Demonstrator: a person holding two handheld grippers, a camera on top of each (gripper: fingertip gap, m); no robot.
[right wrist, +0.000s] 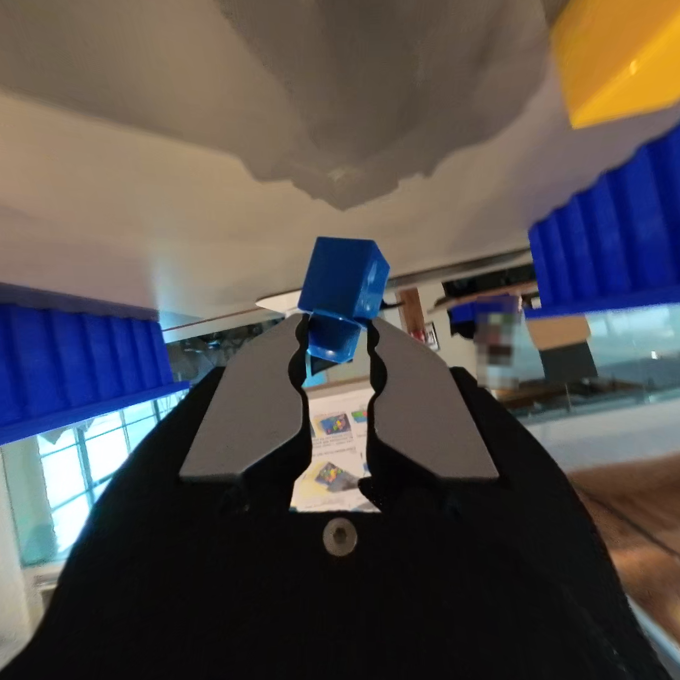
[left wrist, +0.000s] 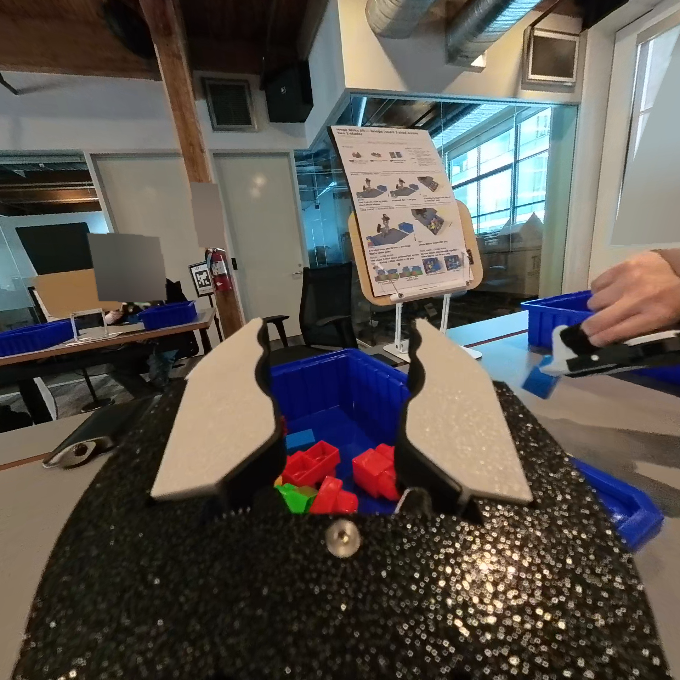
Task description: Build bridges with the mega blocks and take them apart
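Note:
My left gripper (left wrist: 338, 327) is open and empty, held above a blue bin (left wrist: 371, 371) on the table. In the bin lie several loose blocks: red ones (left wrist: 373, 469), a green one (left wrist: 296, 496) and a blue one (left wrist: 300, 438). My right gripper (right wrist: 333, 316) is turned upside down and shut on a blue block (right wrist: 342, 285), gripping it by its stud. In the left wrist view the right gripper (left wrist: 552, 362) shows at the right, held by a hand (left wrist: 633, 294), with the blue block (left wrist: 539, 382) at its tips above the table.
A second blue bin (left wrist: 555, 320) stands behind the hand. A blue lid or tray (left wrist: 625, 504) lies at the right of the near bin. An instruction sheet on a stand (left wrist: 408, 220) stands behind the bin. A yellow object (right wrist: 618, 62) shows in the right wrist view.

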